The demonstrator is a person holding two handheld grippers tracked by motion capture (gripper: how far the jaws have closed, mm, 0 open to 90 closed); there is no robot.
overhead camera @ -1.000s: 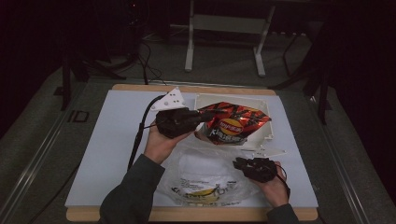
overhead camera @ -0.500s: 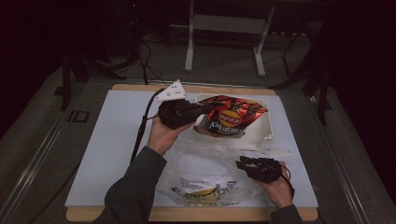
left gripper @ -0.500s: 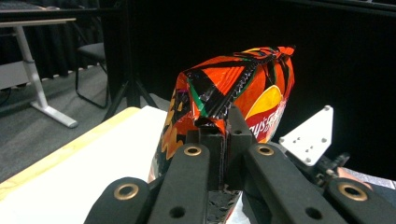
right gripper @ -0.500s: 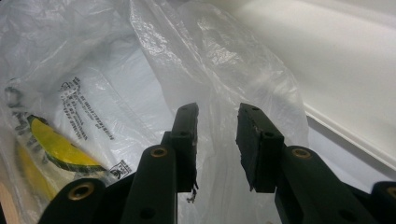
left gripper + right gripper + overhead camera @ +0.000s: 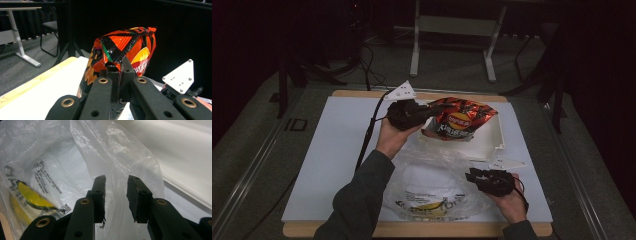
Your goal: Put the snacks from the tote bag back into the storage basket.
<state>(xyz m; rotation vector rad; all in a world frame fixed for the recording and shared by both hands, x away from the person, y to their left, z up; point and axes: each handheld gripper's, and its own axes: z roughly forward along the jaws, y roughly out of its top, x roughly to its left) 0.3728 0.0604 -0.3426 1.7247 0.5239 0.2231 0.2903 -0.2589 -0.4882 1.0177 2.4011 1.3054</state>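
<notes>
The clear plastic bag (image 5: 437, 192) lies at the surface's (image 5: 337, 150) near edge. Above the far edge, the left gripper (image 5: 439, 108) is clamped on 1 chip bag (image 5: 462, 122); the right gripper (image 5: 472, 176), jaws parted, probably must grip the plastic bag's mouth for loading.

A crinkled foil snack bag (image 5: 460, 121), orange-red with black markings and a yellow-and-red logo on its front, is held up off the worktop by one pinched edge, above a white open box (image 5: 484, 141) near the far side. In the left gripper view the bag (image 5: 123, 51) stands nearly upright, puffed out. Nearer the person, a thin clear plastic bag (image 5: 438, 187) lies rumpled and loosely spread on the worktop, printed with black text and a yellow banana-like picture.
</notes>
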